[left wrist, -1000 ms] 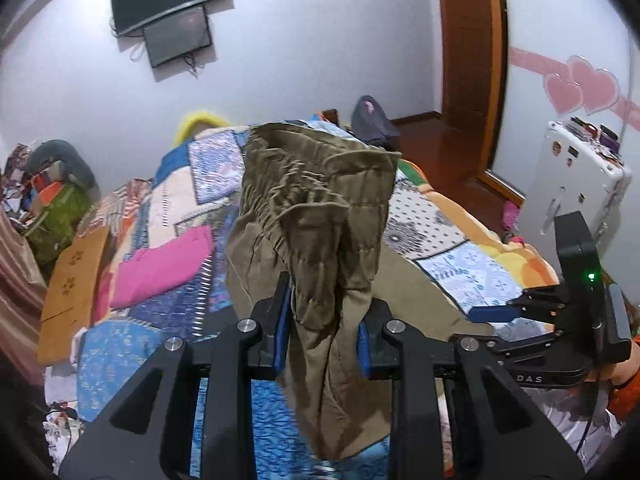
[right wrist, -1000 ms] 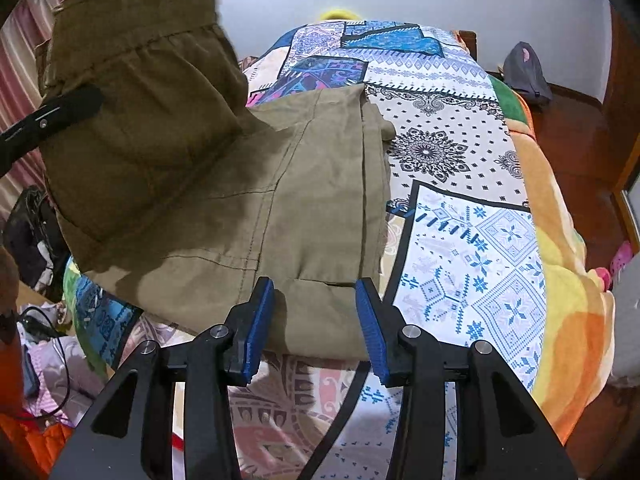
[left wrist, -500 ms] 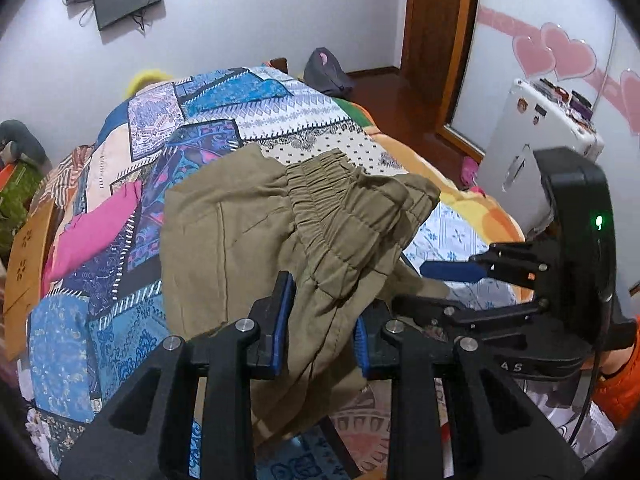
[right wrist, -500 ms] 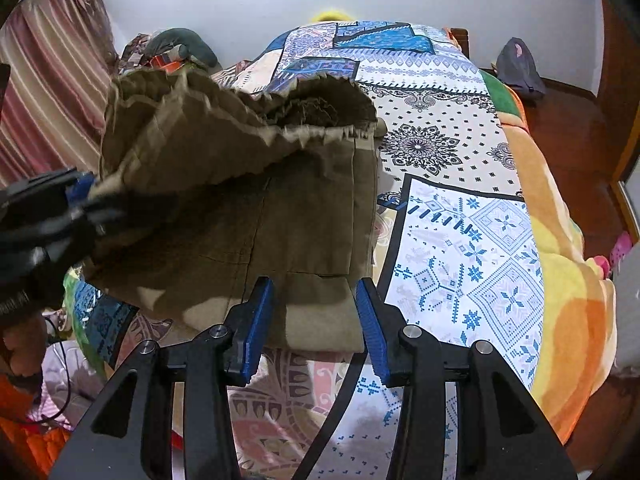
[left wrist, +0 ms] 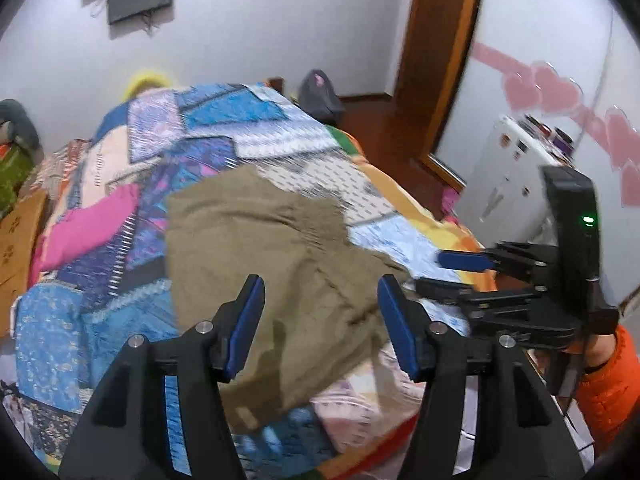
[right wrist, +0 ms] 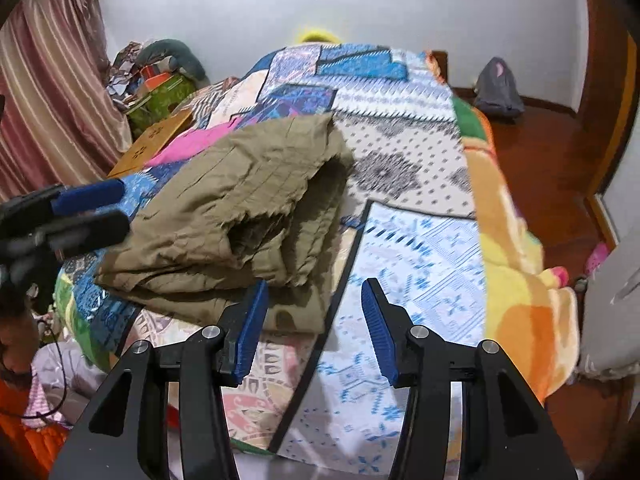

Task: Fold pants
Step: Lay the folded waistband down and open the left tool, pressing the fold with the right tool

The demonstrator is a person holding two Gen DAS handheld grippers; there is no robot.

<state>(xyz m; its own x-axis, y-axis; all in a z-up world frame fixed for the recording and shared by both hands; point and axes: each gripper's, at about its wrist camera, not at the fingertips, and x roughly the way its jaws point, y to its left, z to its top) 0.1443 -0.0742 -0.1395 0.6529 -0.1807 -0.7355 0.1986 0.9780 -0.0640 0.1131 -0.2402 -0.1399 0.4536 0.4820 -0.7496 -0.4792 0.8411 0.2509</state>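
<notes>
The olive-brown pants (left wrist: 272, 264) lie folded in a loose stack on the patchwork bedspread (left wrist: 224, 132), near the bed's front edge. They also show in the right wrist view (right wrist: 248, 208), waistband end facing me. My left gripper (left wrist: 320, 320) is open and empty just in front of the pants. My right gripper (right wrist: 312, 324) is open and empty at the stack's near right corner. It shows in the left wrist view (left wrist: 472, 272) at the right, and the left gripper shows in the right wrist view (right wrist: 84, 212) at the left.
A pink cloth (left wrist: 84, 228) lies on the bed left of the pants. A white case (left wrist: 508, 176) stands right of the bed by the wooden door. A dark bag (right wrist: 498, 88) sits on the floor. Clutter and a curtain (right wrist: 48, 92) are at the left.
My left gripper let go of the pants' waistband end and opened. That end dropped onto the rest of the pants, and the gripper drew back. The right gripper stayed open.
</notes>
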